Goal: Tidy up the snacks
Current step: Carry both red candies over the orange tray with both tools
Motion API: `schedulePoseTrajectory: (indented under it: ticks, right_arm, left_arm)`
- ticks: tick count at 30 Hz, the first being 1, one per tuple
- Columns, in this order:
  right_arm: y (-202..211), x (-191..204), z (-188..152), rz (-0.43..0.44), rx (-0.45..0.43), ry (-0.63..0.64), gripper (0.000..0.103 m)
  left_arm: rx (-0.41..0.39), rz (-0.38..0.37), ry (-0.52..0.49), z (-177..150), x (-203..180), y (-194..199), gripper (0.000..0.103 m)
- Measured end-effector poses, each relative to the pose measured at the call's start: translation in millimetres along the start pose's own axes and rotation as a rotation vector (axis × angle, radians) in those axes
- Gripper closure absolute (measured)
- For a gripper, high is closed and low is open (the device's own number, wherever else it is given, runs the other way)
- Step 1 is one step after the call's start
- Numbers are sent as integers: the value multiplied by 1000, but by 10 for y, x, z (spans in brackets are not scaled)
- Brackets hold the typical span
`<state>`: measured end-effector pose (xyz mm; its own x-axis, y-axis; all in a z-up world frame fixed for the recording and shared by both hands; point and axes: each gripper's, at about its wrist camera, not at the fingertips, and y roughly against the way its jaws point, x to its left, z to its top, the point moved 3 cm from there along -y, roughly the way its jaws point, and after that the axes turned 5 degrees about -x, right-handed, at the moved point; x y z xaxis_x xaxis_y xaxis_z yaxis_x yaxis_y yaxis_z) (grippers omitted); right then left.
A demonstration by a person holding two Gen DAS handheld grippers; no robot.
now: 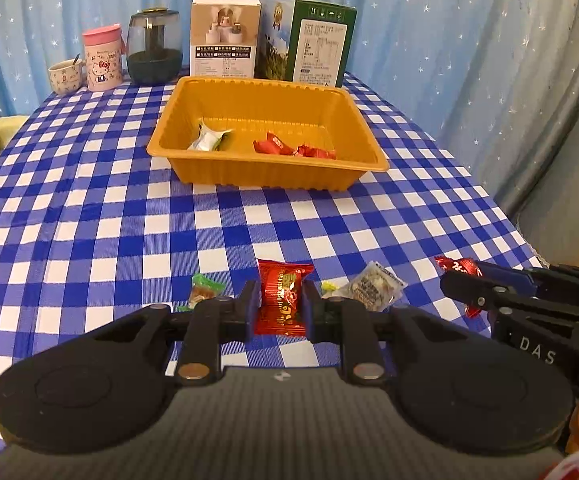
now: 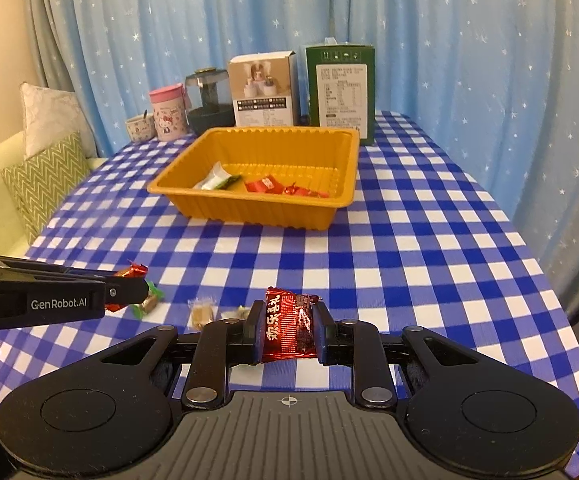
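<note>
My left gripper (image 1: 279, 298) is shut on a red snack packet (image 1: 283, 280), held just above the checked cloth. My right gripper (image 2: 287, 322) is shut on another red foil packet (image 2: 289, 332). Each gripper shows in the other's view: the right one (image 1: 459, 280) at the right edge, the left one (image 2: 139, 286) at the left edge. Ahead stands an orange tray (image 1: 265, 178) with a white-green packet (image 1: 209, 138) and red packets (image 1: 275, 145) inside. A green candy (image 1: 203, 290) and a clear nut packet (image 1: 373, 286) lie loose near the grippers.
Along the table's far edge stand a small cup (image 1: 64, 76), a pink cup (image 1: 102, 58), a dark jar (image 1: 153, 46), a white box (image 1: 224, 38) and a green box (image 1: 321, 42). A sofa with cushions (image 2: 45, 176) is at the left. Blue curtains hang behind.
</note>
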<state>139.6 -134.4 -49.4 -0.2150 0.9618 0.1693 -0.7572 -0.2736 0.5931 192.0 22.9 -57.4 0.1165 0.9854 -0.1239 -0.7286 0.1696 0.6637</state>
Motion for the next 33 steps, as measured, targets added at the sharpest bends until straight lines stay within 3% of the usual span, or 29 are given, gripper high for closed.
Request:
schedulePoseTrajectory:
  ticks: [7, 17, 24, 33]
  right_arm:
    - [-78, -70, 178, 11, -10, -19, 78]
    - [-419, -210, 797, 36, -64, -60, 78]
    - [-846, -327, 1161, 51, -58, -61, 78]
    - [-1442, -478, 1460, 63, -11, -110, 78]
  left_arm:
    - [-12, -5, -8, 147, 13, -49, 83]
    - [-60, -9, -25, 692, 104, -272, 83]
    - [-75, -6, -50, 1091, 177, -571, 83]
    - [-68, -10, -11, 1479, 349, -1042, 83]
